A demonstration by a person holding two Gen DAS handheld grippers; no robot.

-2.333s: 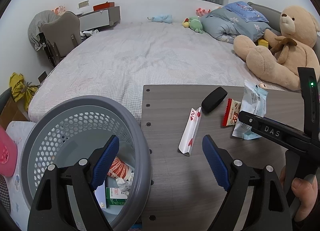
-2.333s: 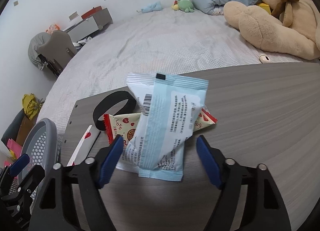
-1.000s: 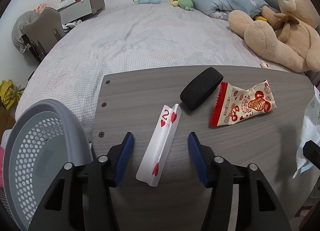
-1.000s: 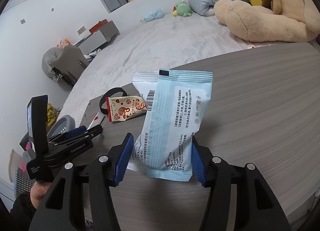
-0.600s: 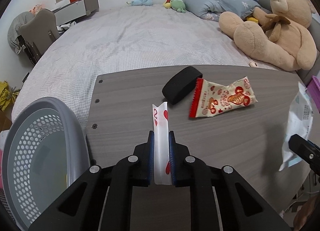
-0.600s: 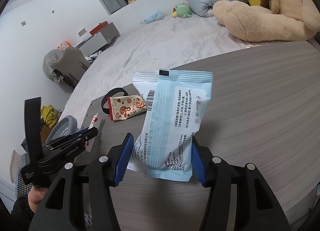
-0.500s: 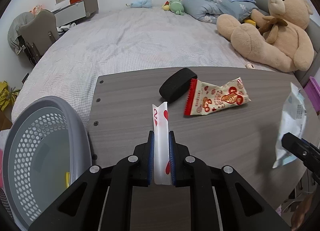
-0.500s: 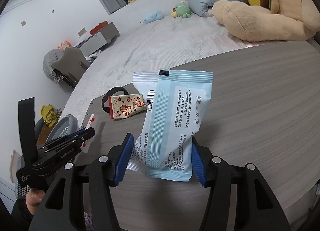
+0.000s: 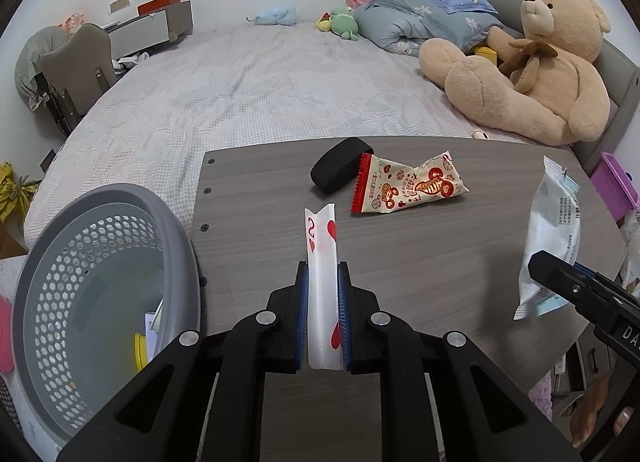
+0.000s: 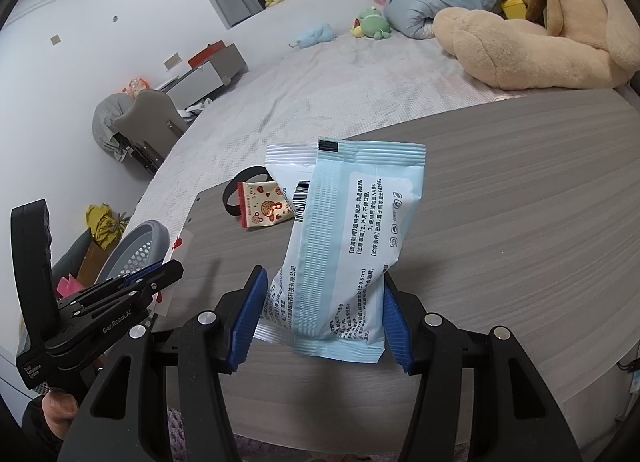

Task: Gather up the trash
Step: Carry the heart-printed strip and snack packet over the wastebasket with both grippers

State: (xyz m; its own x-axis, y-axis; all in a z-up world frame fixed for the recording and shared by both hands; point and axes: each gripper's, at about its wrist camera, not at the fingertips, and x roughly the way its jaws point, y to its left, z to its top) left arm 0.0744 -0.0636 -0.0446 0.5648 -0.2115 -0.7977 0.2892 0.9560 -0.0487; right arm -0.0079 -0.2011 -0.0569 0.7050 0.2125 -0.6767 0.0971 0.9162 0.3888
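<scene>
A grey perforated basket [image 9: 100, 302] is seen at the left edge of the bench [image 9: 440, 262], below its level. Inside it, a yellow item and a white packet with green print are partly visible against the near wall; the rest of the interior cannot be made out.

The left tool [image 9: 323, 302] is angled downward over the bench, and its blue pads are pressed narrowly on a folded playing card [image 9: 322, 262], a two of hearts, which is clamped near its lower end and sticks out forward between the jaws. The card is held above the bench, just right of the basket's rim.

The right tool [image 10: 320, 314] is likewise pointed downward, over the right part of the bench. A pale blue and white wipes packet [image 10: 352, 246] is gripped between its pads by the lower end and stands nearly upright, clear of the surface. Part of a hand is seen under each tool's handle.

On the bench, a red and cream snack wrapper [image 9: 404, 185] is lying flat, with its red-edged end touching a black oval case [image 9: 340, 169]. Both are beyond the card and well apart from the basket.
</scene>
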